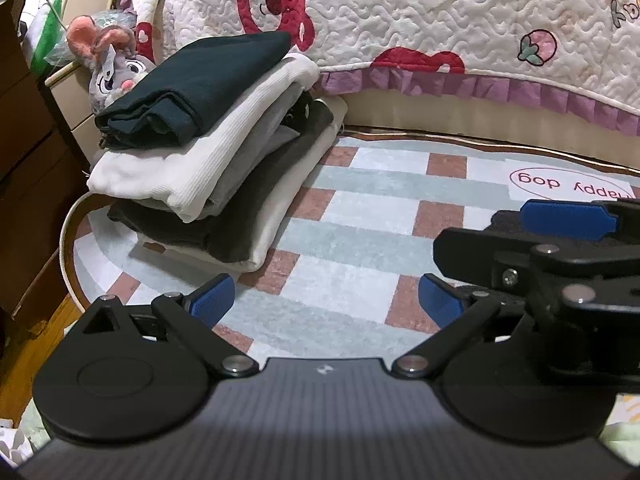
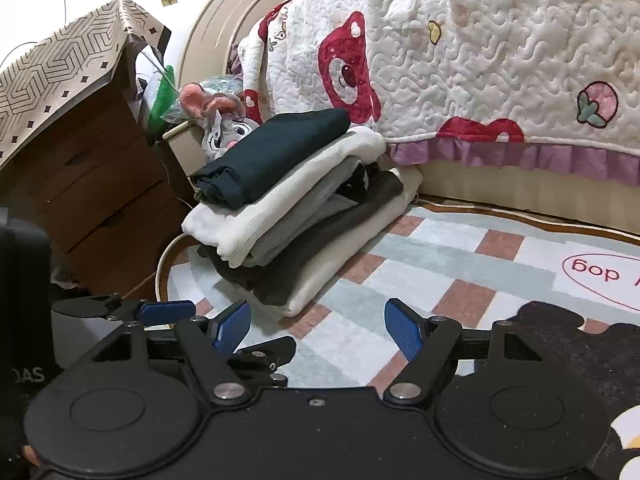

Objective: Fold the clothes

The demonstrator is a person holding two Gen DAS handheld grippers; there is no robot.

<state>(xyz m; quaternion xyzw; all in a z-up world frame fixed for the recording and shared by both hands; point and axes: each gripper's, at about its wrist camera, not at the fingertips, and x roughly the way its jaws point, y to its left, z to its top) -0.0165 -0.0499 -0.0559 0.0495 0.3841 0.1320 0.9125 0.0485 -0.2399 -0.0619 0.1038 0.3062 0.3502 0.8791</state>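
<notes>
Floor here is a checked rug [image 1: 360,208]: pale blue, white and brick-red squares with a cream and brown edge, plus an oval patch reading "happy dog" upside down. In the right wrist view a dark patch of the rug's print fills the lower right corner. Wood flooring [image 1: 44,332] shows at the rug's left edge.

The clothes stack [image 1: 208,152] sits on the rug's far left corner, all folded: a dark navy piece on top, then white ribbed, grey, charcoal and cream at the bottom. Right behind it a plush bunny [image 1: 108,64] leans by the bed [image 1: 460,112]. A white quilt [image 1: 440,16] with red bears and a purple frill hangs over the bed's side. A brown drawer unit [image 2: 92,192] with a patterned cloth [image 2: 60,60] on top stands left of the stack.

Left gripper [image 1: 326,300] hangs over bare rug, blue pads wide apart, nothing between them. Right gripper [image 2: 316,326] is likewise spread wide and empty, just beside the left one, both short of the stack.
</notes>
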